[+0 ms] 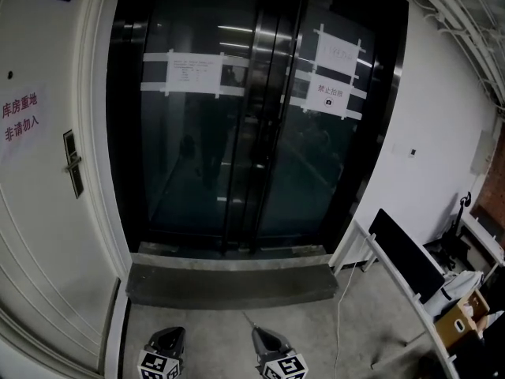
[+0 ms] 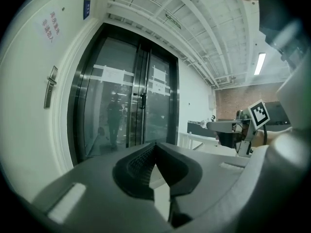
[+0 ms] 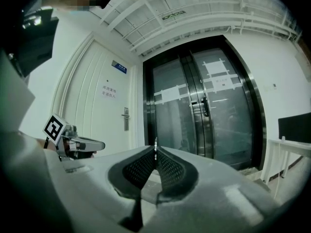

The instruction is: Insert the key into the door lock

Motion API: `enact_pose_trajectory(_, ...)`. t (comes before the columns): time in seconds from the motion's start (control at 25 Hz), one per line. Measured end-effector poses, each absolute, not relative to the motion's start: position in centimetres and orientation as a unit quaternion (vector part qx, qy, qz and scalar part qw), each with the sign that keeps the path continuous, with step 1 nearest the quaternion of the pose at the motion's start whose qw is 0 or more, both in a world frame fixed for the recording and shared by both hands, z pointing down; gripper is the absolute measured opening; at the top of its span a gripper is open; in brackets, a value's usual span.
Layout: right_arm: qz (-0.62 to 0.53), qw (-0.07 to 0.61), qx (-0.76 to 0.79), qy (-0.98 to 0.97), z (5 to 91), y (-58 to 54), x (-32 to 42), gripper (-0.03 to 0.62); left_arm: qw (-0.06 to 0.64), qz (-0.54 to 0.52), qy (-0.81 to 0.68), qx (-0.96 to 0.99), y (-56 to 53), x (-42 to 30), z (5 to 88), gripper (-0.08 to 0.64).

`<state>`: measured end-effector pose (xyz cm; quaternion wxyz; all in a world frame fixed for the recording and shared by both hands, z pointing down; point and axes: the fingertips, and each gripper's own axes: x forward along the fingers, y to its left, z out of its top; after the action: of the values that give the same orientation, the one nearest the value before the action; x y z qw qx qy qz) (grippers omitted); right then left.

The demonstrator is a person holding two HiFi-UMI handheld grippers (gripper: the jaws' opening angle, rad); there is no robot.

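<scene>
Concrete floor (image 1: 347,322), rough grey, with a low concrete ramp (image 1: 229,279) ahead of both jaws in the head view. Past the ramp are the glass double doors (image 1: 237,117): dark, glossy, black-framed, with taped paper sheets on them. White panelled door (image 1: 39,212) is ahead-left of the left gripper (image 1: 169,335). Its metal lever handle and lock plate (image 1: 72,164) is well apart from both grippers. Open floor runs from the jaws to the doors. A white frame with a black panel (image 1: 402,255) bounds the right side. Right gripper (image 1: 265,336) has a thin key (image 1: 247,319) poking forward from its tip.

Left gripper view: matte grey jaws with ribbed pads, tips closed together, nothing between them. Lock plate sits up-left of the jaws, glass doors straight ahead, right gripper off to the right.

Right gripper view: jaws pinched on the key (image 3: 155,143), a slim metal blade seen edge-on, just clearing the tips. Lock plate (image 3: 125,119) is left of the tips and far off. Glass doors are ahead-right, left gripper low left.
</scene>
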<state>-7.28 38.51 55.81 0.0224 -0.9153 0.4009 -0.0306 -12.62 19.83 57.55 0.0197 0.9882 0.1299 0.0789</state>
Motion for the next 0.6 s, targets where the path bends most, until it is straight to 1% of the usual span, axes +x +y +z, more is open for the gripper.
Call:
enact_pose_trajectory(0.24,-0.023,0.017,-0.912,0.409,55.4,34.1,-2.7,0.009,0.018,0.068,0.127,0.989,16.0,-8.0,57.0,0.002)
enact_pose_trajectory(0.6,-0.019,0.016,-0.905,0.425,55.3,29.8,1.7,0.009,0.019,0.068,0.108,0.992,12.0,-4.3,57.1,0.002)
